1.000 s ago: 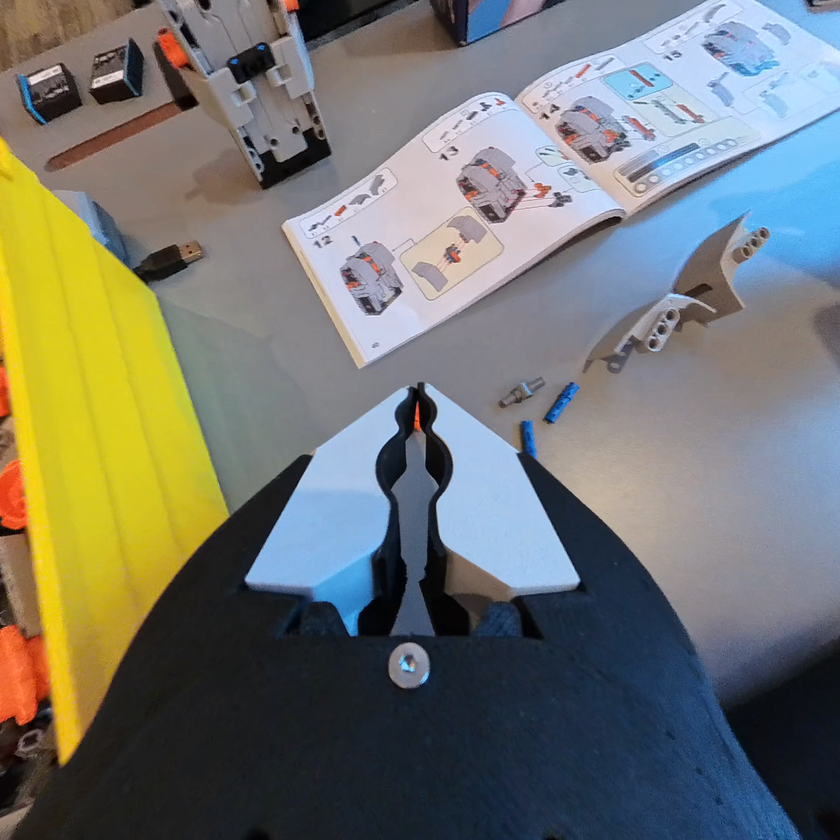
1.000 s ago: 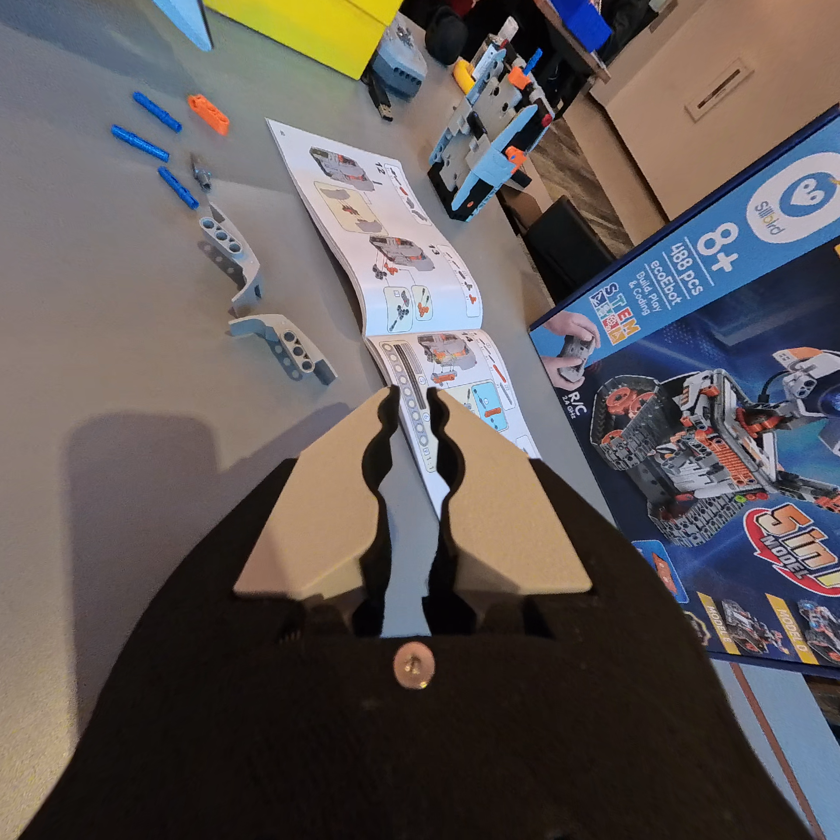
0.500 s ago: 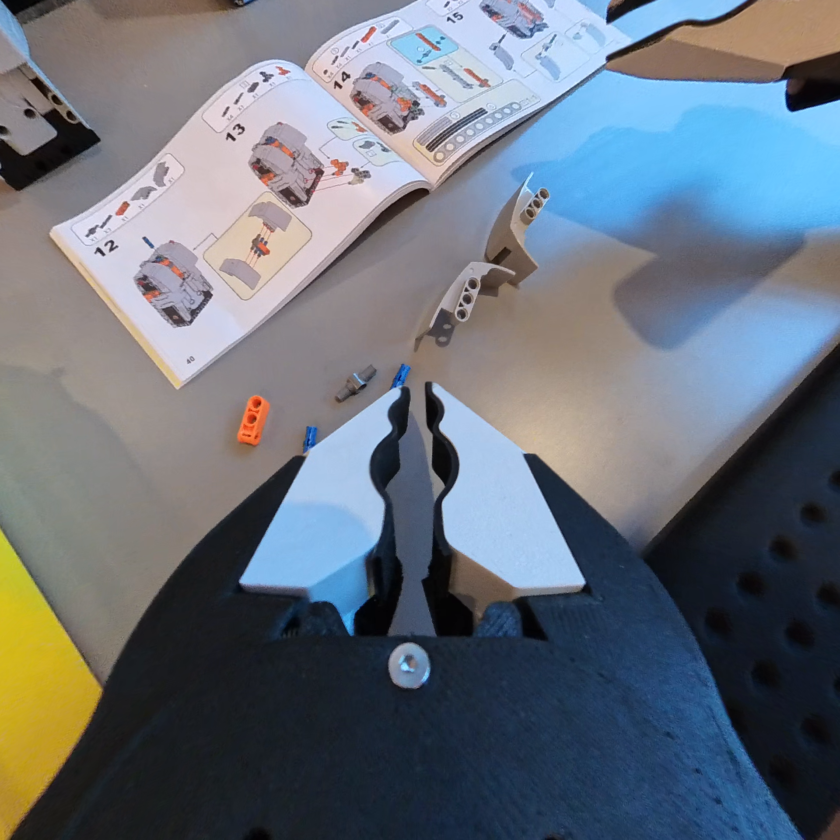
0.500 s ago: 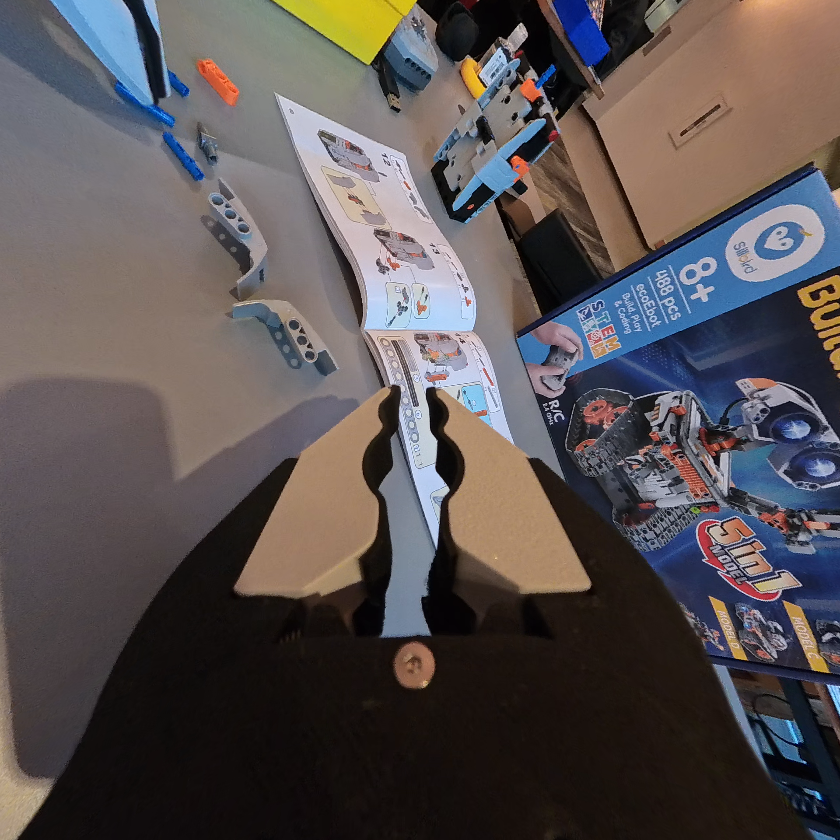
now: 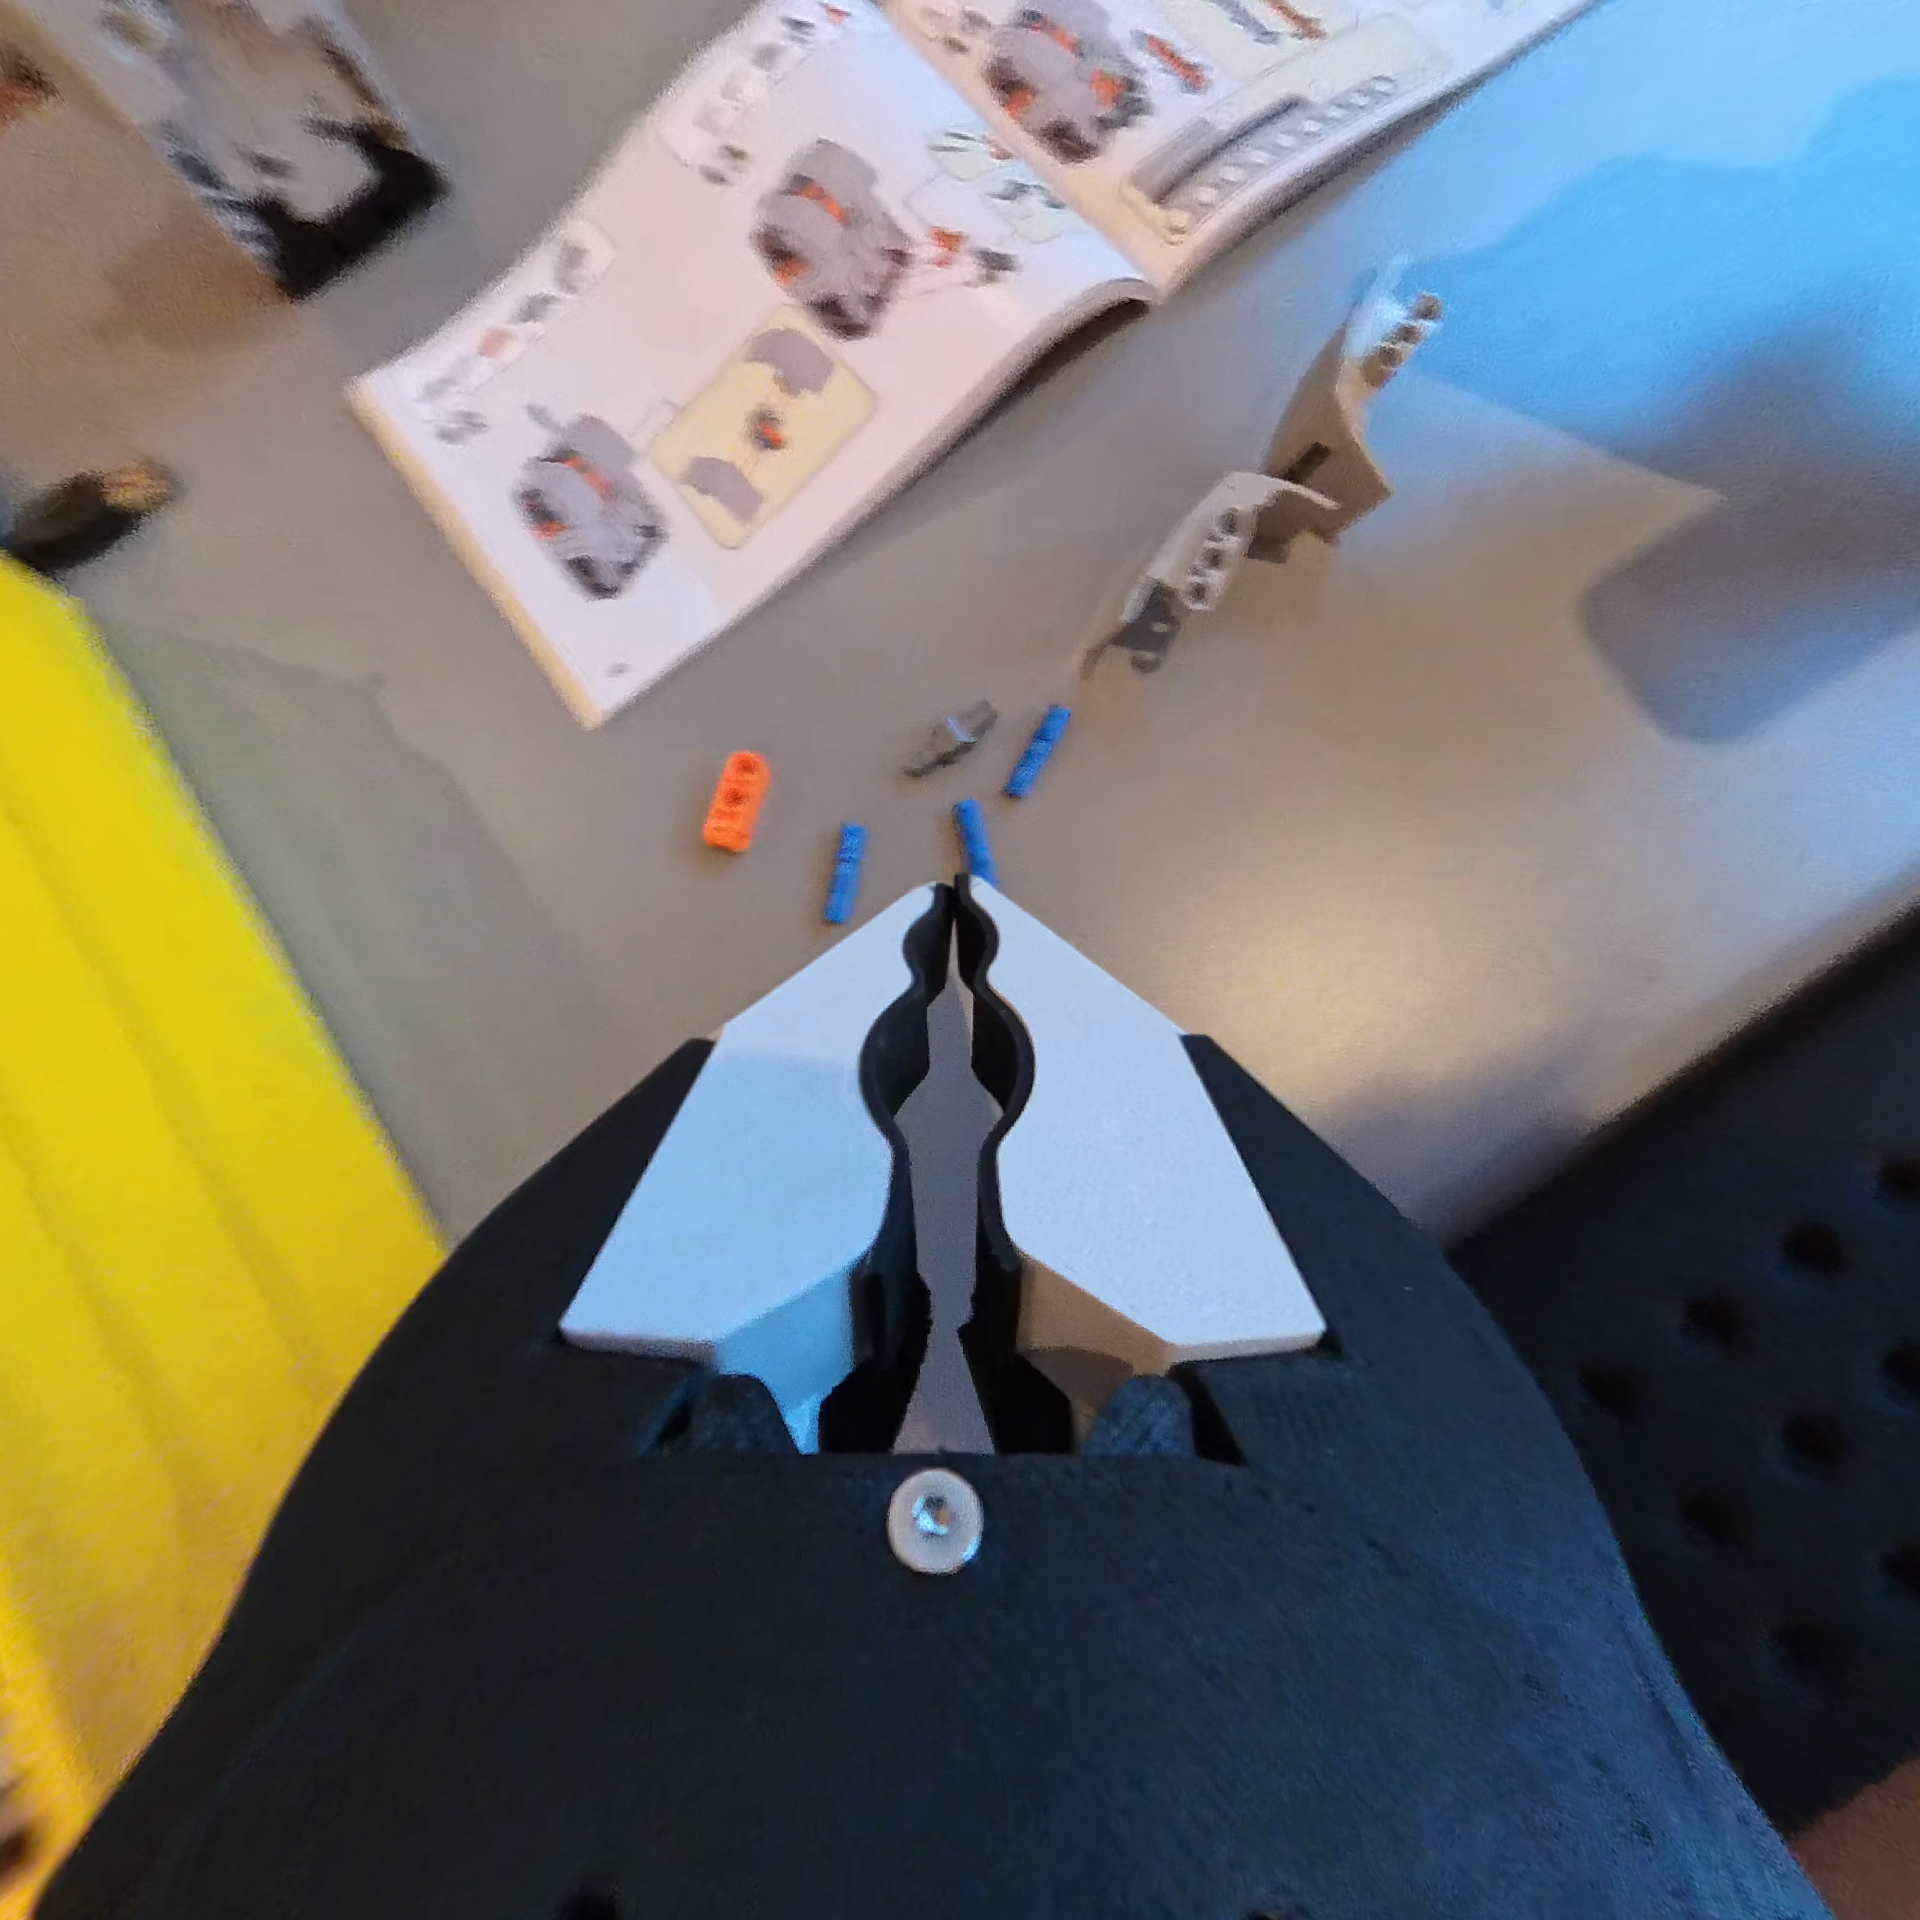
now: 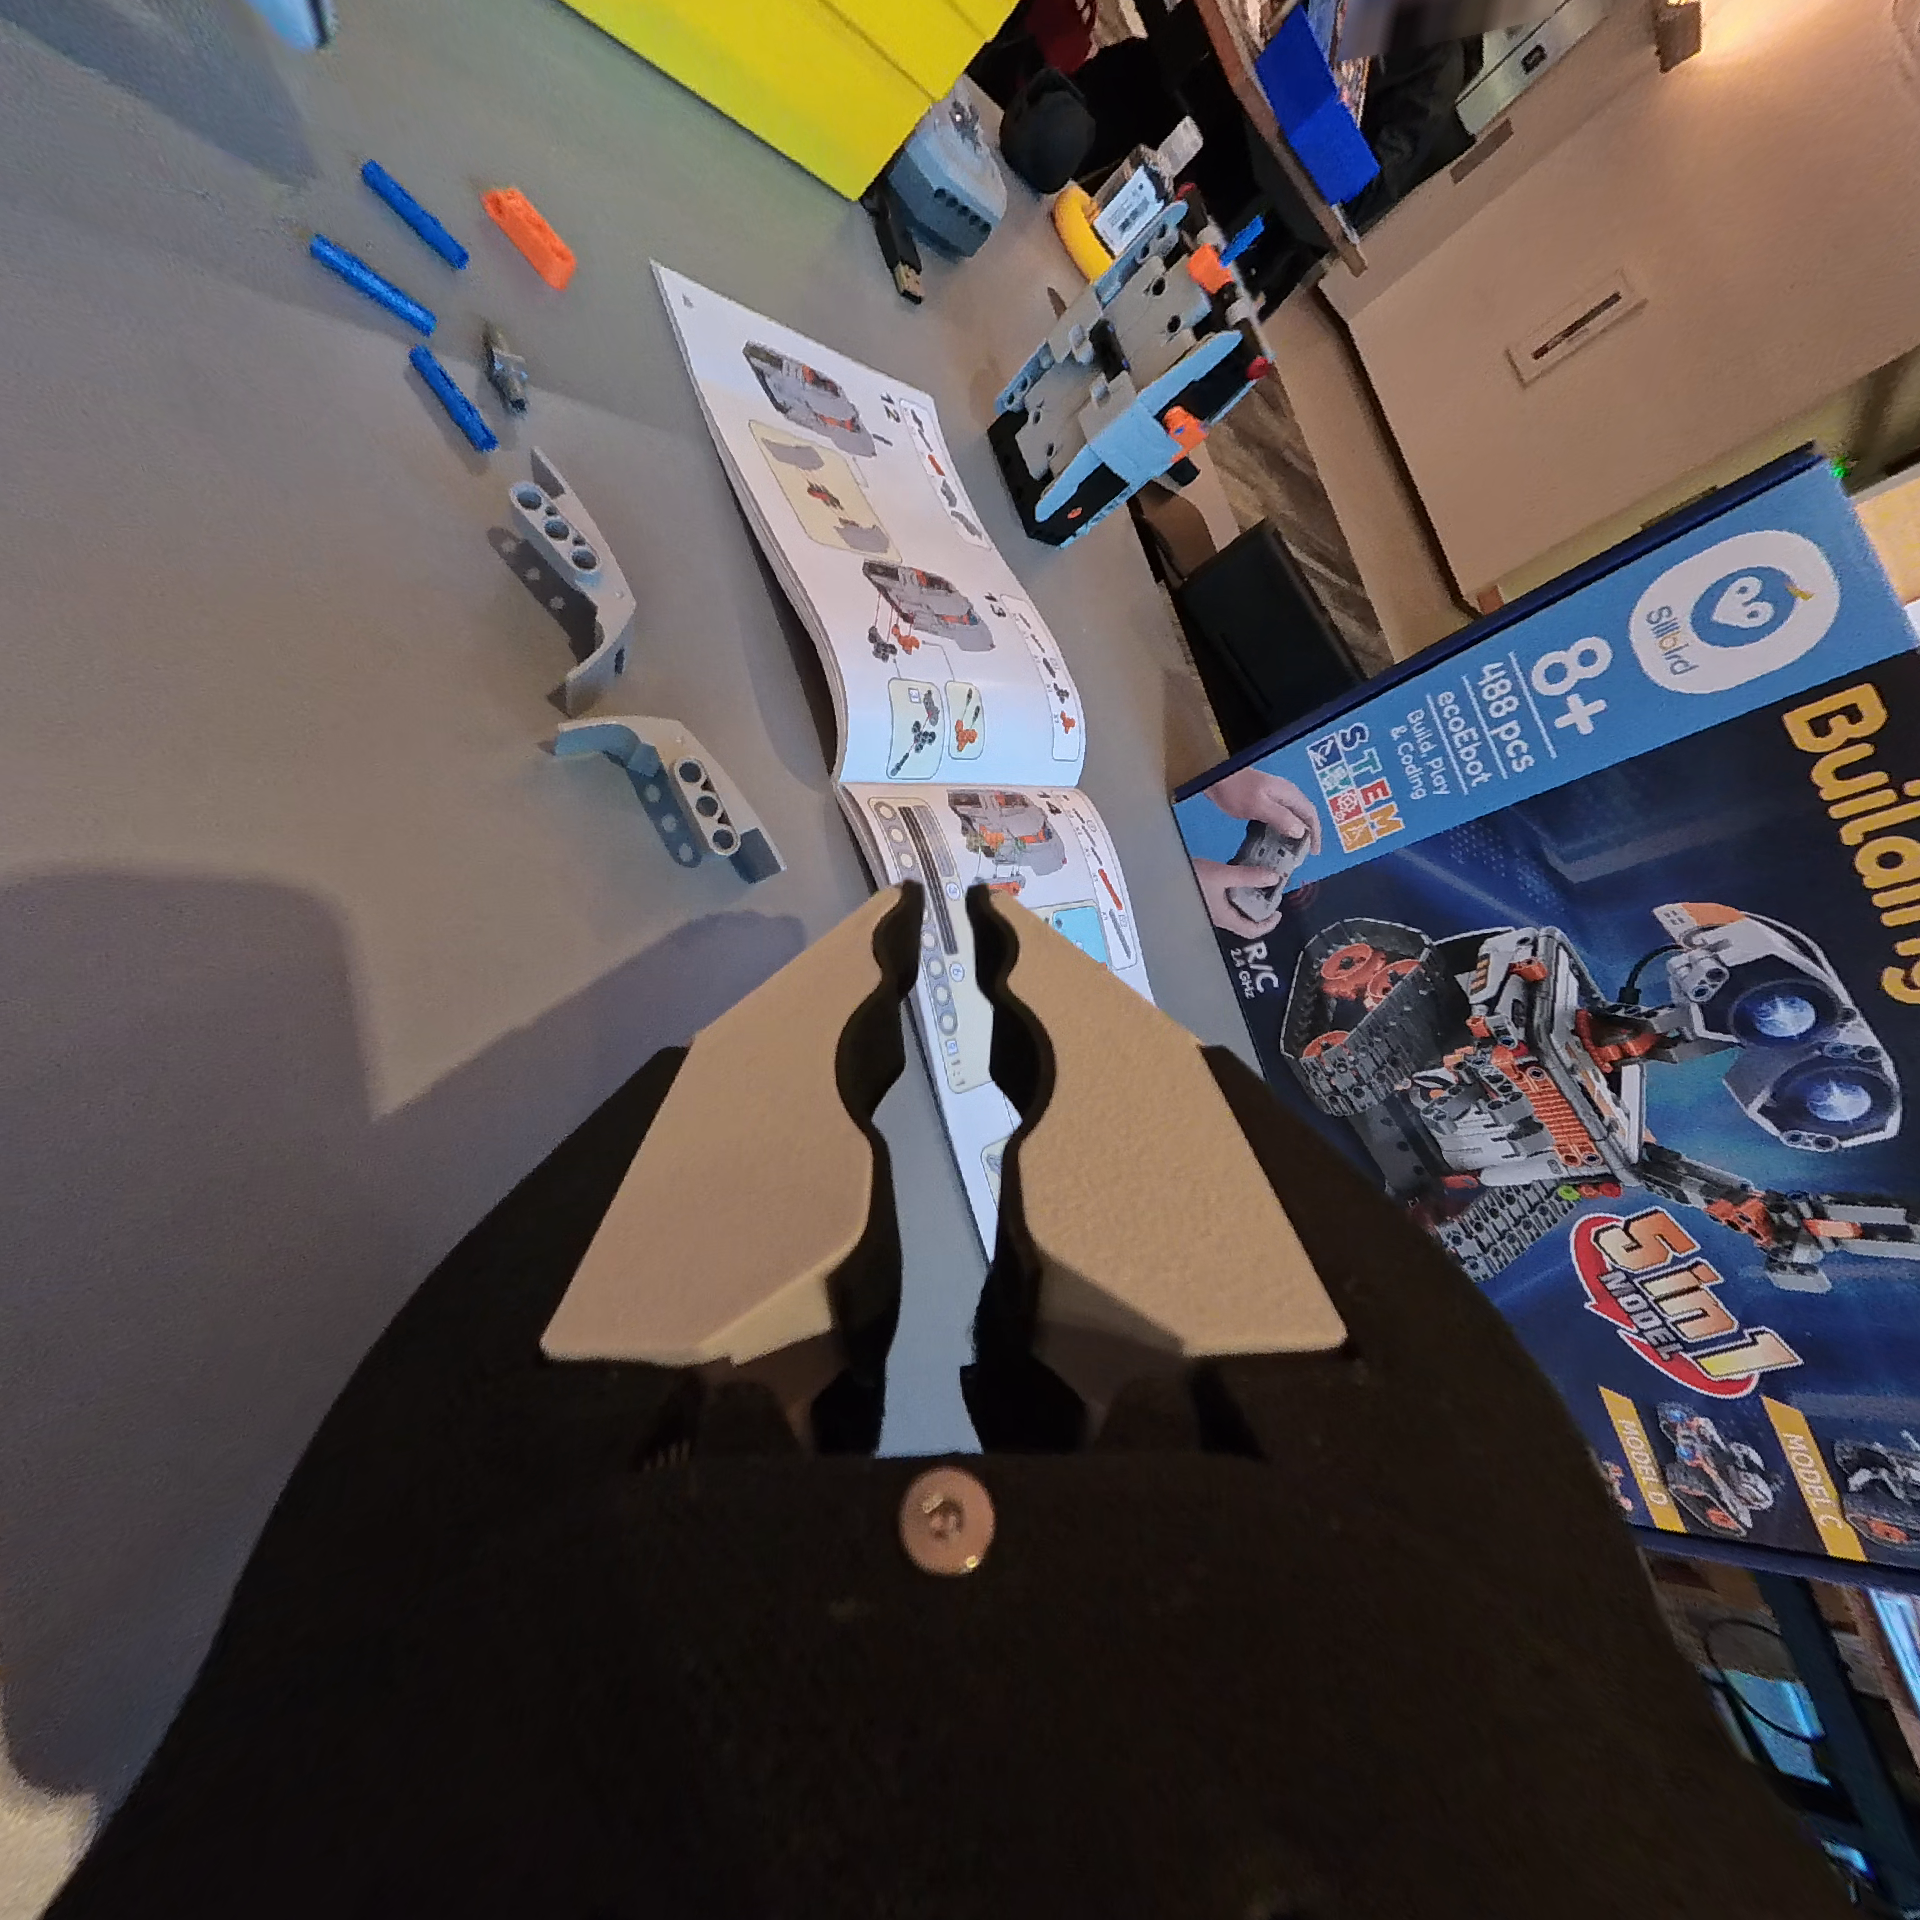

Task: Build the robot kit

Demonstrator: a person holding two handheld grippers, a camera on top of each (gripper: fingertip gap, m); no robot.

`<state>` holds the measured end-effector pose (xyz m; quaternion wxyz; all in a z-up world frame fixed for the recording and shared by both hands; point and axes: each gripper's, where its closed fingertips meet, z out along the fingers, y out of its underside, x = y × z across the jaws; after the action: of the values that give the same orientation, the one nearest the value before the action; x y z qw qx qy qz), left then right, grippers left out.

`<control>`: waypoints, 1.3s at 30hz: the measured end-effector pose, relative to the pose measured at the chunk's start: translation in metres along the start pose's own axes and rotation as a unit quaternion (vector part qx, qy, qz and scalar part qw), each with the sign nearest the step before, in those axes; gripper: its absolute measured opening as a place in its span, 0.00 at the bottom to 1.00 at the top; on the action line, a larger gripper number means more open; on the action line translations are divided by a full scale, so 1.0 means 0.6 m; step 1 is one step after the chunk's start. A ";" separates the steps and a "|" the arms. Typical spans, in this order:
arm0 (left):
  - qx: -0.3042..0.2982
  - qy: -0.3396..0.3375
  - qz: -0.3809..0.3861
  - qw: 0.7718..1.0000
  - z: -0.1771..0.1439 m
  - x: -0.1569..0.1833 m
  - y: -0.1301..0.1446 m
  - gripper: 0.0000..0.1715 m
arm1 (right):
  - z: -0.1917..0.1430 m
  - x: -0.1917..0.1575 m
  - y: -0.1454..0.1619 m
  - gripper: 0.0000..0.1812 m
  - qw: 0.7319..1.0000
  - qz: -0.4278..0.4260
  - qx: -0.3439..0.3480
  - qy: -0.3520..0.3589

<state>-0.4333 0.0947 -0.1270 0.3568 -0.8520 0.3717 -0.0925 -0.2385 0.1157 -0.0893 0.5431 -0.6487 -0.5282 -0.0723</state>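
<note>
My left gripper is shut and empty, with its tips just above the grey table. A blue pin lies right in front of the tips. Two more blue pins, an orange two-hole piece and a small grey connector lie close by. Two grey curved panels lie farther right. My right gripper hovers empty over the open instruction booklet, jaws a narrow gap apart. The panels lie to its left.
A yellow box stands at the left. A partly built grey model stands beyond the booklet. A big blue product box lies at the right. A USB plug lies near the yellow box. A black perforated surface borders the table. One gripper's finger ends stand about 20 cm off the other's. Between my left fingertips and the blue pin there is roughly 4 cm. The right camera catches it too, in the right wrist view. The small grey connector is about 5 cm from my left fingertips and 20 cm from my right. It turns up in the right wrist view as well.
One second ago my left gripper held the orange piece. It let it go onto the table, then closed its tips and swung back left. The right gripper has barely shifted.
</note>
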 end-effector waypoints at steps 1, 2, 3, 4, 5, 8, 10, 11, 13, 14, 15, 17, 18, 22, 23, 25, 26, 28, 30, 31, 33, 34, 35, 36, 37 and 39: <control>0.002 -0.029 -0.003 1.000 -0.008 -0.019 -0.002 0.00 | -0.001 0.000 -0.001 0.05 1.000 0.003 0.001 0.000; 0.000 -0.051 -0.009 0.999 -0.014 -0.035 -0.002 0.00 | -0.001 0.001 0.000 0.05 1.000 0.004 0.000 0.000; -0.005 -0.062 -0.016 0.998 -0.017 -0.045 0.001 0.00 | 0.000 0.001 0.002 0.05 1.000 0.004 -0.002 -0.001; -0.012 -0.065 -0.023 0.998 -0.016 -0.050 0.005 0.00 | 0.001 -0.001 0.004 0.05 1.000 0.003 -0.006 -0.003; -0.022 -0.063 -0.029 0.997 -0.012 -0.052 0.012 0.00 | 0.003 -0.002 0.007 0.05 1.000 0.002 -0.011 -0.004; -0.038 -0.052 -0.035 0.997 0.004 -0.046 0.029 0.01 | 0.003 -0.003 0.008 0.05 1.000 -0.002 -0.013 -0.005; -0.033 -0.050 -0.034 0.998 0.008 -0.041 0.031 0.00 | 0.002 -0.003 0.006 0.05 1.000 -0.002 -0.012 -0.003; -0.030 -0.050 -0.035 0.998 0.008 -0.040 0.031 0.00 | 0.001 -0.003 0.006 0.05 1.000 -0.003 -0.011 -0.003; -0.026 -0.045 -0.039 0.998 0.007 -0.037 0.029 0.00 | 0.001 -0.003 0.005 0.05 1.000 -0.005 -0.011 -0.003; -0.025 -0.042 -0.041 0.998 0.005 -0.037 0.028 0.00 | 0.001 -0.004 0.005 0.05 1.000 -0.007 -0.012 -0.003; -0.023 -0.042 -0.044 0.998 0.004 -0.038 0.027 0.00 | 0.001 -0.005 0.005 0.05 1.000 -0.010 -0.013 -0.004; -0.016 -0.030 -0.047 0.998 0.001 -0.033 0.020 0.01 | 0.002 -0.007 0.006 0.05 1.000 -0.014 -0.017 -0.005; -0.003 -0.003 -0.050 0.999 -0.002 -0.018 0.007 0.03 | 0.002 -0.007 0.006 0.05 1.000 -0.016 -0.017 -0.005; 0.083 0.108 -0.045 0.990 -0.043 0.044 -0.097 0.08 | 0.004 -0.012 0.002 0.05 1.000 0.000 -0.011 -0.016; 0.087 0.085 -0.023 0.992 -0.044 0.035 -0.112 0.08 | 0.004 -0.012 0.002 0.05 1.000 0.002 -0.010 -0.017; 0.080 0.022 0.016 0.996 -0.028 0.006 -0.124 0.07 | 0.004 -0.014 0.003 0.05 1.000 0.001 -0.011 -0.018; 0.062 0.014 0.021 0.998 -0.014 -0.001 -0.118 0.07 | 0.004 -0.014 0.004 0.05 1.000 0.000 -0.013 -0.018; 0.014 0.041 0.001 0.999 0.016 0.004 -0.094 0.09 | 0.003 -0.012 0.004 0.05 1.000 -0.003 -0.012 -0.014; -0.009 0.071 -0.016 0.997 0.029 0.015 -0.079 0.09 | 0.002 -0.009 0.002 0.04 1.000 0.000 -0.010 -0.011; -0.011 0.074 -0.020 0.997 0.029 0.015 -0.075 0.09 | 0.002 -0.007 0.001 0.05 1.000 0.002 -0.009 -0.009; 0.003 0.066 -0.024 0.997 0.018 0.010 -0.079 0.08 | 0.001 -0.004 -0.001 0.05 1.000 0.007 -0.006 -0.007; 0.012 0.060 -0.025 0.998 0.010 0.005 -0.083 0.08 | 0.002 -0.004 -0.001 0.04 1.000 0.010 -0.005 -0.007; 0.022 0.051 -0.026 0.998 0.002 -0.002 -0.086 0.07 | 0.002 -0.004 -0.001 0.04 1.000 0.012 -0.004 -0.007; 0.032 0.043 -0.029 0.998 -0.008 -0.008 -0.090 0.07 | 0.003 -0.003 -0.001 0.04 1.000 0.015 -0.003 -0.007; 0.046 0.036 -0.031 0.998 -0.019 -0.014 -0.095 0.07 | 0.004 -0.002 -0.001 0.05 1.000 0.018 -0.001 -0.006; 0.090 0.015 -0.035 0.995 -0.047 -0.026 -0.107 0.08 | 0.003 0.003 -0.005 0.05 0.999 0.033 0.010 -0.001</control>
<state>-0.4199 0.1204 -0.0611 0.4234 -0.8271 0.3374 -0.1506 -0.2409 0.1174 -0.0867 0.5514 -0.6601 -0.5078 -0.0482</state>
